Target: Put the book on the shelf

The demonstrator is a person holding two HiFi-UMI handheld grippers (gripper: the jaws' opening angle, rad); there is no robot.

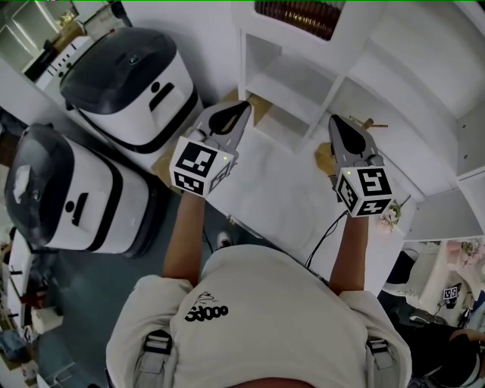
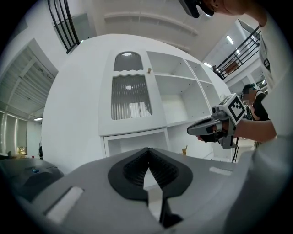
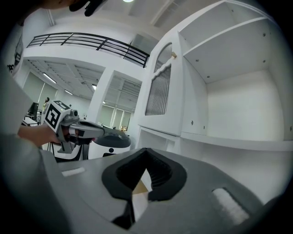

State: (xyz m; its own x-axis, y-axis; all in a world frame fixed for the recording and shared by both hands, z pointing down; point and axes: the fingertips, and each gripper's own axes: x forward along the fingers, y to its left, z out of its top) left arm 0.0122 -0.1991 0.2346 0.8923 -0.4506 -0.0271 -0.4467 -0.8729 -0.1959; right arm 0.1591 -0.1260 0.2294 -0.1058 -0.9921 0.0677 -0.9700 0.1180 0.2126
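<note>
No book shows in any view. The white shelf unit [image 1: 303, 76] stands in front of me with open, bare compartments [image 2: 176, 91] [image 3: 238, 105] and a ribbed door [image 2: 130, 96]. My left gripper [image 1: 244, 106] [image 2: 147, 149] points at the unit's lower left part; its jaws meet at the tips and hold nothing. My right gripper [image 1: 333, 120] [image 3: 145, 149] is level with it to the right, also shut and holding nothing. Each gripper appears in the other's view: the right gripper [image 2: 201, 130] and the left gripper [image 3: 91, 129].
Two white machines with black domed lids [image 1: 129, 83] [image 1: 68, 189] stand close on the left. A white surface [image 1: 265, 182] lies under the grippers. A wicker basket [image 1: 295, 15] sits high on the unit. A black cable [image 1: 326, 235] hangs below the right gripper.
</note>
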